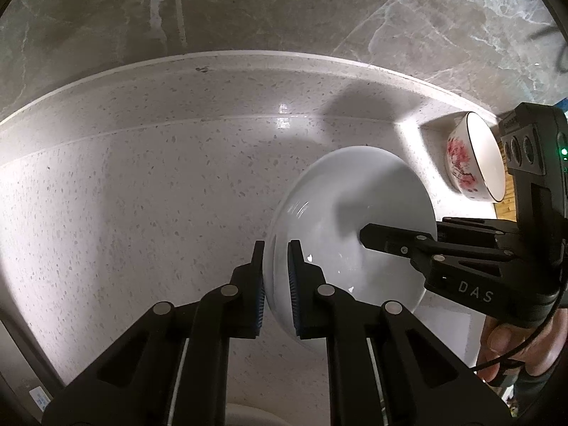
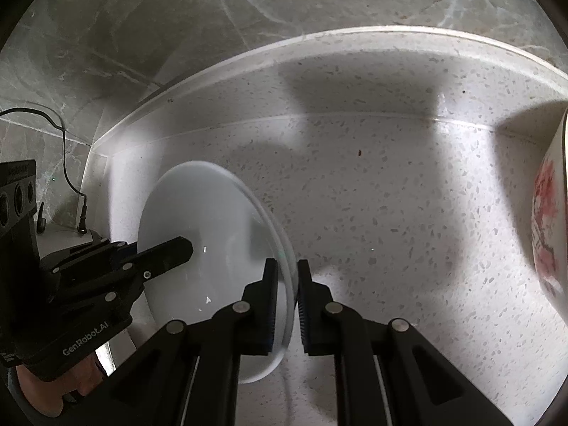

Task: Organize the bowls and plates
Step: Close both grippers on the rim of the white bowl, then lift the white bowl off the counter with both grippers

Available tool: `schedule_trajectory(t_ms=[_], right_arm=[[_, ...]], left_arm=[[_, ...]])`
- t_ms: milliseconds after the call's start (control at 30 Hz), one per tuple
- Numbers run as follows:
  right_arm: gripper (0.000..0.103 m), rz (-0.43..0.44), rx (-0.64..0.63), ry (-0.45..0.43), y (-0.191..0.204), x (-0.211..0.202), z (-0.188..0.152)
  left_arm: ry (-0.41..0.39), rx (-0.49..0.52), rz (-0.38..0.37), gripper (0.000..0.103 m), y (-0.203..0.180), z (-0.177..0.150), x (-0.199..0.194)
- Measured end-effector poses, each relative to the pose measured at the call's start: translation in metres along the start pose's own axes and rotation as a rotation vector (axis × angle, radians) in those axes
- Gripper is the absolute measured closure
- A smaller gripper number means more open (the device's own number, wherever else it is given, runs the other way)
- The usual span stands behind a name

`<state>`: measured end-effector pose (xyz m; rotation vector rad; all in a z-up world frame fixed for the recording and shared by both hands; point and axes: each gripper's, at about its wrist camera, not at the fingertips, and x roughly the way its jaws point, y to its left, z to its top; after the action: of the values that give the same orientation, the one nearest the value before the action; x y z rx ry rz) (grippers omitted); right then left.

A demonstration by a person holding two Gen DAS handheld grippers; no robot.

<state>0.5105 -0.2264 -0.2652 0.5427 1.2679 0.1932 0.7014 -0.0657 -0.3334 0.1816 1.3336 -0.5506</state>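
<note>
A plain white deep plate (image 1: 348, 220) sits over the speckled countertop (image 1: 142, 177), held at both sides. My left gripper (image 1: 278, 266) is shut on its left rim, one pad inside and one outside. My right gripper (image 1: 369, 238) reaches in from the right, with one finger lying over the plate's inside. In the right wrist view the same plate (image 2: 213, 220) is edge-on between the right gripper's (image 2: 287, 273) pads, shut on the rim. The left gripper (image 2: 184, 248) clamps the far side. A white bowl with red flowers (image 1: 475, 156) stands to the right.
A grey marble wall (image 1: 284, 7) rises behind the counter's raised back edge (image 2: 355, 39). The flowered bowl (image 2: 550, 227) is close on the right. A black cable (image 2: 64, 149) hangs at the left. A hand (image 1: 511, 348) holds the right gripper.
</note>
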Motion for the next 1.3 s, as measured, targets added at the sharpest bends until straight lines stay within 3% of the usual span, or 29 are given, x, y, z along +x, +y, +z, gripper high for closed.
schedule_trajectory(t_ms=[567,867,933,1000,1067,1233,1300], right_arm=[[0.092,0.017,0.011,0.003,-0.001,-0.004,0.004],[0.090,0.013,0.005,0.020,0.005,-0.001,0.005],[0.088,0.006,0.012,0.020,0.004,0.000,0.005],[0.088,0.009,0.016,0.016,0.004,-0.001,0.006],[0.088,0.007,0.016,0.009,0.003,-0.001,0.007],[0.088,0.011,0.023,0.016,0.002,0.002,0.006],[0.088,0.014,0.024,0.022,-0.001,0.003,0.007]], left_arm=[[0.014,-0.007,0.021,0.093,0.008,-0.001,0.002],[0.038,-0.059,0.008,0.092,0.014,-0.002,0.007],[0.039,-0.080,0.004,0.088,0.018,-0.002,0.007],[0.040,-0.095,0.012,0.070,0.022,-0.004,0.007],[0.038,-0.091,0.016,0.066,0.022,-0.005,0.005],[0.024,-0.084,0.018,0.067,0.018,-0.003,0.004],[0.028,-0.074,0.021,0.081,0.017,-0.002,0.006]])
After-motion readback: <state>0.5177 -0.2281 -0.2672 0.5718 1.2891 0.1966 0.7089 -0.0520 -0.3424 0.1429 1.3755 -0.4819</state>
